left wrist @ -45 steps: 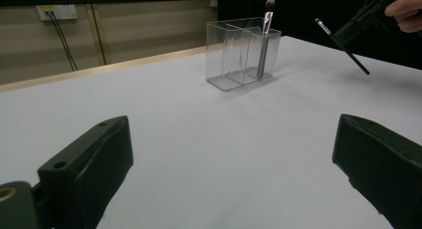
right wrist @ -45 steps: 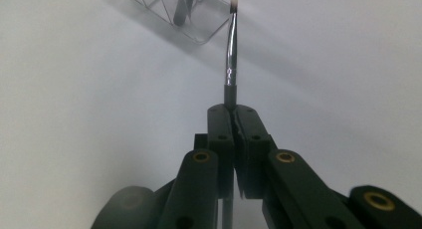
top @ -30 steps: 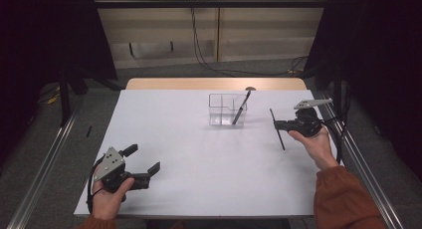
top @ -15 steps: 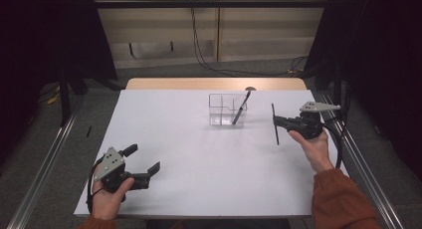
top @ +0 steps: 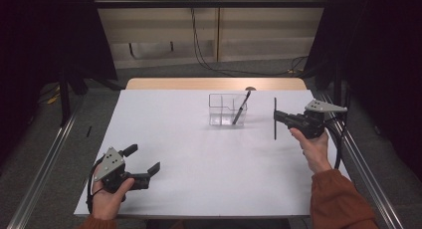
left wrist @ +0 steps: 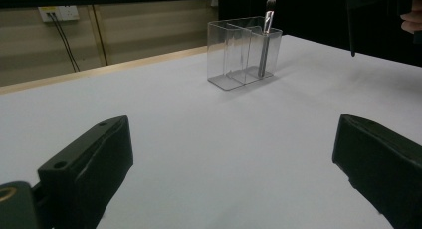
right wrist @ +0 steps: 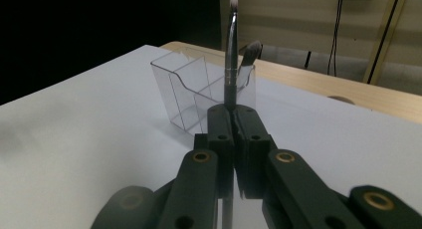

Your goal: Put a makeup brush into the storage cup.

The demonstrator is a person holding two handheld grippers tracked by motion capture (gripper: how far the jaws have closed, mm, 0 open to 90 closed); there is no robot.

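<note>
The right gripper pinches a thin black makeup brush at its middle, upright, just right of the clear plastic holder. It looks light, stiff and slippery. The left gripper rests with jaws spread.

The high view looks down the table; both low gripper views share the clear organizer.

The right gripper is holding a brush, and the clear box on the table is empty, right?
Not quite. The clear box is not empty: one brush already leans inside it, as the high view shows. The right gripper does hold a second brush.
</note>
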